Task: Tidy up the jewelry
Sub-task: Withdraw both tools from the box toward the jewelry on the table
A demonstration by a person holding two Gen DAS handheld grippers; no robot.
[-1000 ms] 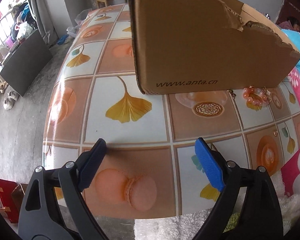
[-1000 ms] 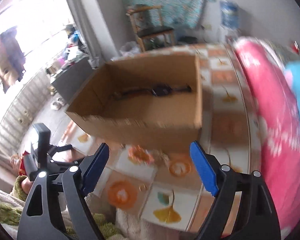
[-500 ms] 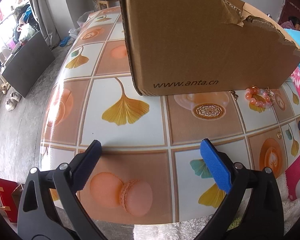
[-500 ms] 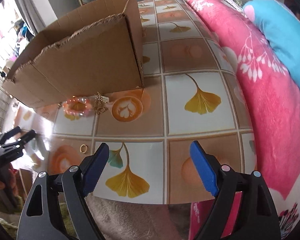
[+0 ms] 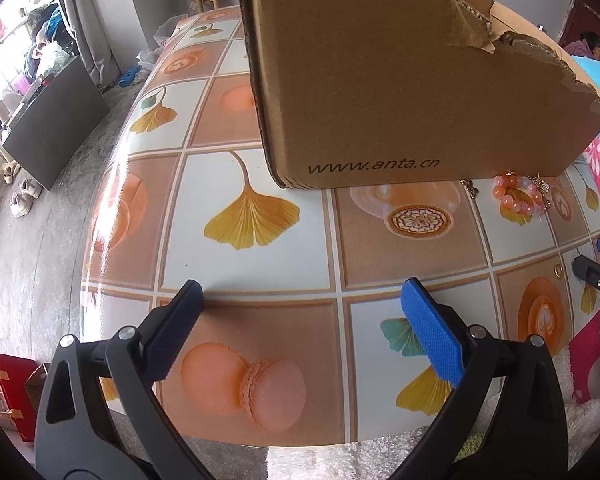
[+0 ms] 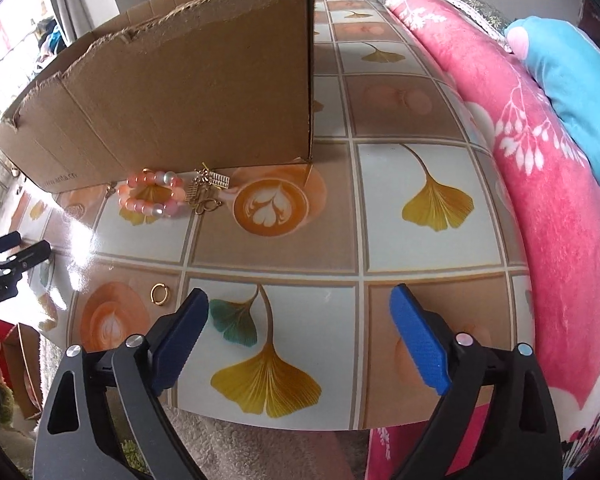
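Cardboard box [image 6: 188, 80] waits; both tongs, left gripper [image 5: 300, 320] and right gripper [image 6: 300, 320], are released and empty. Next, I think, right must reach the bead bracelet [image 6: 150, 198].

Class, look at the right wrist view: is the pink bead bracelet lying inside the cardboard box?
No. The pink bead bracelet lies on the tablecloth just outside the cardboard box, against its front wall.
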